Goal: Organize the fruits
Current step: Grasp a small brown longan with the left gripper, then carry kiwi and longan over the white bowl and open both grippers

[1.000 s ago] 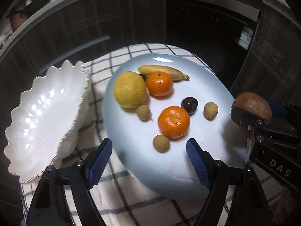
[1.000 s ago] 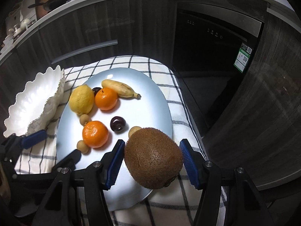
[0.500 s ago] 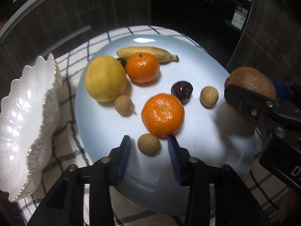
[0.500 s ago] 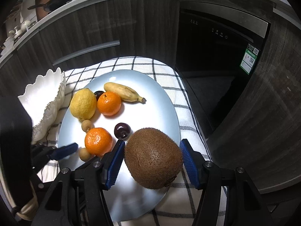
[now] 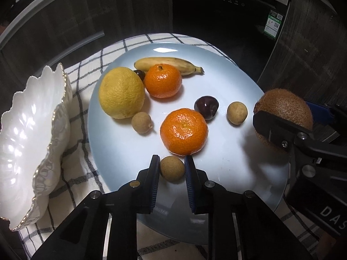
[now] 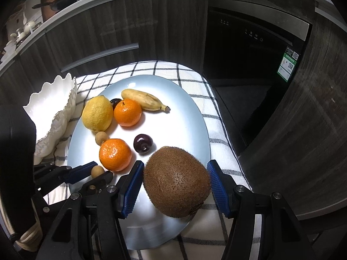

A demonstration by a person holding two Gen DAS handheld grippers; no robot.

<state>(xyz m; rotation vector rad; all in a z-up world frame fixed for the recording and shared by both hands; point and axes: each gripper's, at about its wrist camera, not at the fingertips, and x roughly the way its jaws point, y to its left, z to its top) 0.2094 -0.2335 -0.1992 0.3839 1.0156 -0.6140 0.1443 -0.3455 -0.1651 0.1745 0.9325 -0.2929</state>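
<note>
A pale blue plate (image 5: 227, 82) on a checked cloth holds the fruit. My left gripper (image 5: 172, 160) is shut on a small brown longan (image 5: 172, 169) at the plate's near edge, with both blue pads against its sides. Just beyond the longan lies a mandarin (image 5: 184, 131). Farther back are a lemon (image 5: 121, 95), a second mandarin (image 5: 162, 83), a banana (image 5: 169, 65), a dark plum (image 5: 206, 107) and two more longans (image 5: 141, 122). My right gripper (image 6: 175, 165) is shut on a fuzzy brown kiwi (image 6: 176, 182) above the plate's right edge.
A white scalloped bowl (image 5: 32, 130) stands tilted against the plate's left side on the checked cloth (image 6: 216, 117). Dark wood cabinets and a black built-in appliance (image 6: 249, 43) rise behind the table. The table drops off to the right.
My left gripper has come in closer to the plate and its jaws have gone from wide apart to shut on the near longan. The right gripper and kiwi have stayed put.
</note>
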